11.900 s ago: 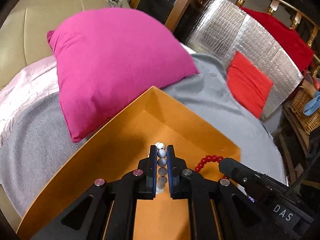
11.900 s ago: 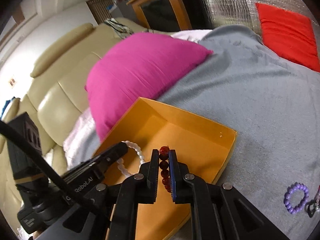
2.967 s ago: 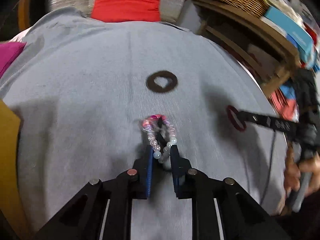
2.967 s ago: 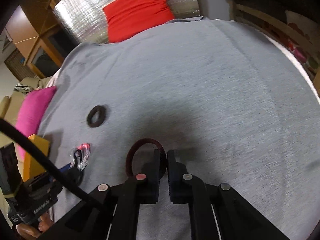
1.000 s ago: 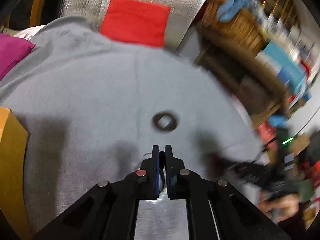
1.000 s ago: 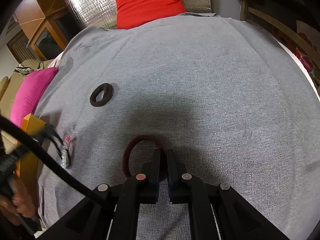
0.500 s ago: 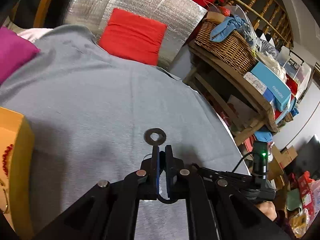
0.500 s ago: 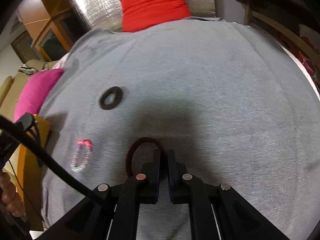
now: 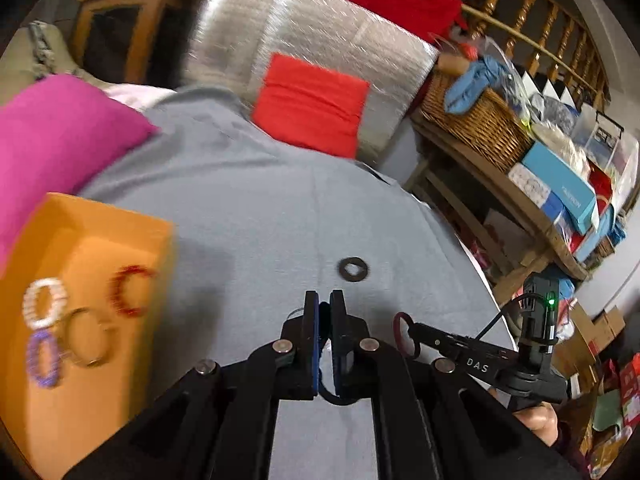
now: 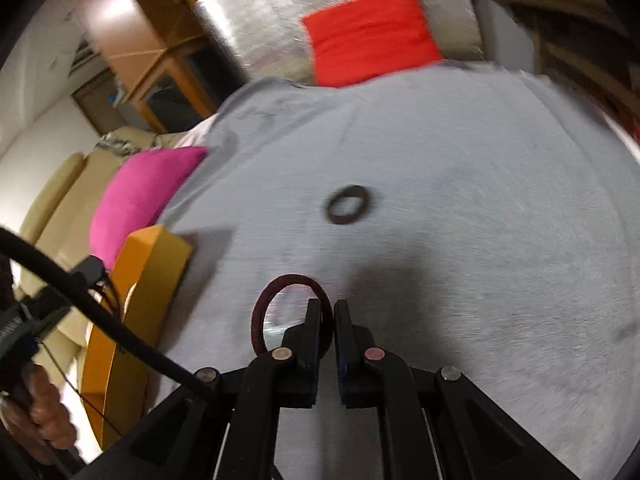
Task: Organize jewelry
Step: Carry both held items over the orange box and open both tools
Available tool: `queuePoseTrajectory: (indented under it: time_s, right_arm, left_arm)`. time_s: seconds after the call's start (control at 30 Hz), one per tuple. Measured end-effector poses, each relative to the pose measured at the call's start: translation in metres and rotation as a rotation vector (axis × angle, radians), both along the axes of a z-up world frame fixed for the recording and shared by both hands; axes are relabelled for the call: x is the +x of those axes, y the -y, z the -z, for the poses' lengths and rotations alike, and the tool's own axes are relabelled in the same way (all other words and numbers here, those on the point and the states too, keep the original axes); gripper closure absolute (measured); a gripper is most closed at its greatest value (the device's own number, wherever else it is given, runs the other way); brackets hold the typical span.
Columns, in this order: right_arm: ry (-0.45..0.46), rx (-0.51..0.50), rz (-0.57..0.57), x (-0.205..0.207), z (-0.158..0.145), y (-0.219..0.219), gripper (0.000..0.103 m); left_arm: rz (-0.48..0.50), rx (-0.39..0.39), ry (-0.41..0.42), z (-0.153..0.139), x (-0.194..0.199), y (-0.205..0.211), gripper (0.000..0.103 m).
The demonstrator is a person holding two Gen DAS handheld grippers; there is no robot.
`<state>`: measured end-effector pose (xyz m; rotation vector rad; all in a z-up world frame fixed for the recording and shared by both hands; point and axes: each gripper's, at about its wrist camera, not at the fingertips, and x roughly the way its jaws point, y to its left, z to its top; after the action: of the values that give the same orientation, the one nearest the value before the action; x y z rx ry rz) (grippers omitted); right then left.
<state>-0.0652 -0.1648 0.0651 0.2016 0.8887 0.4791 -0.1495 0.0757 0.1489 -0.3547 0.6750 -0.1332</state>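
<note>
My left gripper (image 9: 324, 300) is shut on a clear beaded bracelet (image 9: 297, 313), mostly hidden between the fingers, above the grey cloth (image 9: 260, 216). My right gripper (image 10: 327, 308) is shut on a dark red ring bracelet (image 10: 280, 300) and holds it above the cloth; it also shows in the left wrist view (image 9: 402, 330). An orange box (image 9: 80, 280) at the left holds a white bracelet (image 9: 42, 304), a red one (image 9: 132, 290), a purple one (image 9: 42, 358) and a thin ring (image 9: 86, 342). A dark brown ring (image 9: 354, 269) lies on the cloth ahead.
A pink cushion (image 9: 52, 140) lies behind the box. A red cushion (image 9: 312, 104) leans on a silver panel (image 9: 312, 44) at the back. Wooden shelves with a wicker basket (image 9: 476, 120) and boxes stand to the right of the cloth.
Both grippers have lifted off the cloth with their bracelets and swung left toward the orange box, which now shows in both views. The dark brown ring stays on the cloth.
</note>
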Motion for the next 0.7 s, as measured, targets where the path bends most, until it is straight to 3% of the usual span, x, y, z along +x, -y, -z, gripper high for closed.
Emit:
queuePoseTrajectory:
  time_s: [0.17,0.27,0.47,0.7]
  right_arm:
    - [0.056,0.031,-0.145,-0.043,-0.03,-0.064,0.096]
    - [0.084,0.032,-0.233,-0.07,-0.05,-0.11,0.096]
    - [0.095,-0.045,-0.367,-0.107,-0.071,-0.199,0.096]
    - [-0.009,-0.22,-0.506,-0.117,-0.044,-0.293,0.096]
  left_arm:
    - [-0.17,0.044,0.016,-0.029,-0.068,-0.069,0.098]
    - [-0.248,0.051,0.004,-0.029,-0.097,-0.101,0.098]
    - [-0.369,0.023,-0.082,0.005,-0.131,-0.153,0.098]
    - [-0.429,0.01,-0.173,0.043,-0.134,-0.184,0.098]
